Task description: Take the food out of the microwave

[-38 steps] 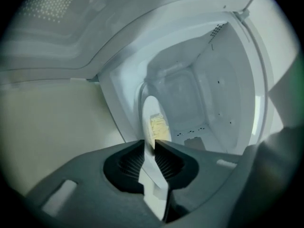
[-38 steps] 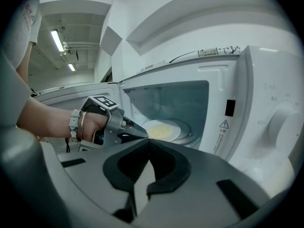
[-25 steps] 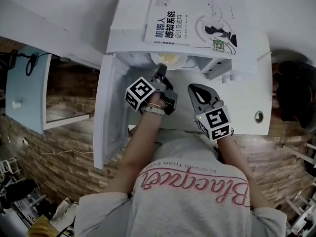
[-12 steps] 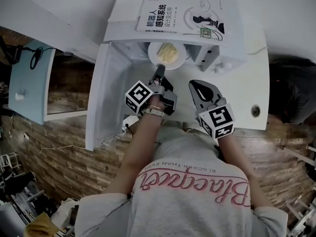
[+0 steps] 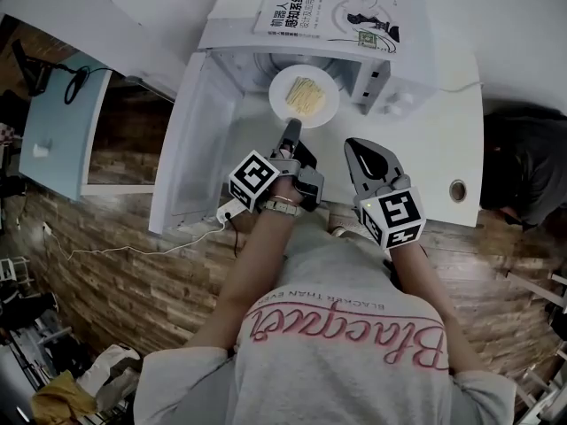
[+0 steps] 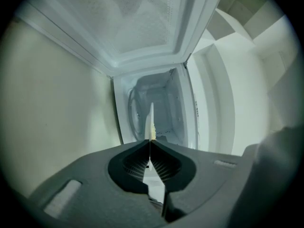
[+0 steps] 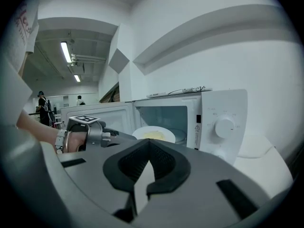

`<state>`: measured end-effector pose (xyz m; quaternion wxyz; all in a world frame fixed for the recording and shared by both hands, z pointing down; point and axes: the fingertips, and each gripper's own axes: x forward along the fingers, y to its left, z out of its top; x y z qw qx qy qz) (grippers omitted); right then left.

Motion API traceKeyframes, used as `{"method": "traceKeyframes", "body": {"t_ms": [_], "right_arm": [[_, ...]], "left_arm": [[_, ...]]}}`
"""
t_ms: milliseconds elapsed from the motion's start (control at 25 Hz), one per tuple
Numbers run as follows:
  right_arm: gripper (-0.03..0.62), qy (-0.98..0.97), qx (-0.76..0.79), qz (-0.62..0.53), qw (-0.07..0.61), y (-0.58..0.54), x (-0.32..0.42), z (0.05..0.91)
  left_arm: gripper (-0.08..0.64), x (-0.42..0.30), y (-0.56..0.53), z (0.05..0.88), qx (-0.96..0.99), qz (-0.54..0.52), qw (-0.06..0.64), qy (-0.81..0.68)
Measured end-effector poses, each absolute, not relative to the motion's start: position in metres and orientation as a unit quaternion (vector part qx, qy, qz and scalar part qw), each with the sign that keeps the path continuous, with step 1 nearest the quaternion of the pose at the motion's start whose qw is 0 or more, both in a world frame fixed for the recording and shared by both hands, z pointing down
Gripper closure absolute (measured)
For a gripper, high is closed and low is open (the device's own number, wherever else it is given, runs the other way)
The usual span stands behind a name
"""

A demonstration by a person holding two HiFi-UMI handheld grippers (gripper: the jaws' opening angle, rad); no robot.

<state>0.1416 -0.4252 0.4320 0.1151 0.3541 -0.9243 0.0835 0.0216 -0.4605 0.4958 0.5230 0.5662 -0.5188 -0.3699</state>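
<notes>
Before microwave [image 5: 400, 76], left hand-held gripper [image 5: 291, 131] clamps rim of food plate [image 5: 282, 87]; right hand-held gripper [image 5: 354, 146] closed, empty.

A white-covered book [image 5: 332, 7] with a printed Chinese title lies flat, face up. The white counter [image 5: 443, 149] has a round metal-rimmed hole [image 5: 457, 189] near its front edge. To the left, a pale blue panel [image 5: 55, 122] stands above a brick-patterned floor [image 5: 97, 299], which a thin white cable [image 5: 115, 251] crosses. Far off, ceiling strip lights [image 7: 65, 52] glow above two people [image 7: 43, 103].
</notes>
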Motion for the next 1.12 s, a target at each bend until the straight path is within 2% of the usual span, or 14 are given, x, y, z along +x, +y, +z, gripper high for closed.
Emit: {"method": "traceKeyframes", "body": {"t_ms": [1120], "right_arm": [[0.584,-0.928,0.358,0.05,0.094,-0.347,0.153,0.411]], "left_arm": [[0.548,0.057,-0.361,0.446,0.586,-0.41,0.487,-0.501]]}}
